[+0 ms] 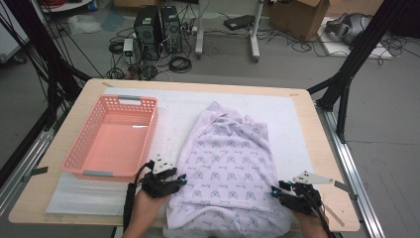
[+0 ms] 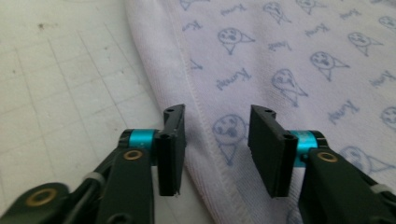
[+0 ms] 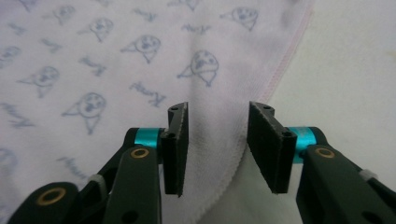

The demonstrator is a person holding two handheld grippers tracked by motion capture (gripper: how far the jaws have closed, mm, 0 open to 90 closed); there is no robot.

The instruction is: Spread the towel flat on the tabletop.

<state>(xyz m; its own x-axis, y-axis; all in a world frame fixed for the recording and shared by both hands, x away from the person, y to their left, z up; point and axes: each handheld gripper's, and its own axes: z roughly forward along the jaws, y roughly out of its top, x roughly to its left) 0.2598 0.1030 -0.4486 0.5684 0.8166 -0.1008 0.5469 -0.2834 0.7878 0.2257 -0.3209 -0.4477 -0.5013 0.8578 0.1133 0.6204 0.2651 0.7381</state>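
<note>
The pale lilac printed towel point(image 1: 225, 163) lies on the white mat point(image 1: 292, 119) in the middle of the table point(image 1: 59, 148), its near edge hanging over the front, its far end bunched and unevenly gathered — we judge the folding barely begun. Our left gripper point(image 2: 215, 140) straddles the towel's left hem with jaws spread, pads clear of the cloth; our right gripper point(image 3: 217, 140) stands likewise over the right hem, jaws apart, pinching nothing. The pink plastic basket point(image 1: 74, 153) sits to the left, nothing in it — tidy folding and stowing are probably still ahead.
</note>
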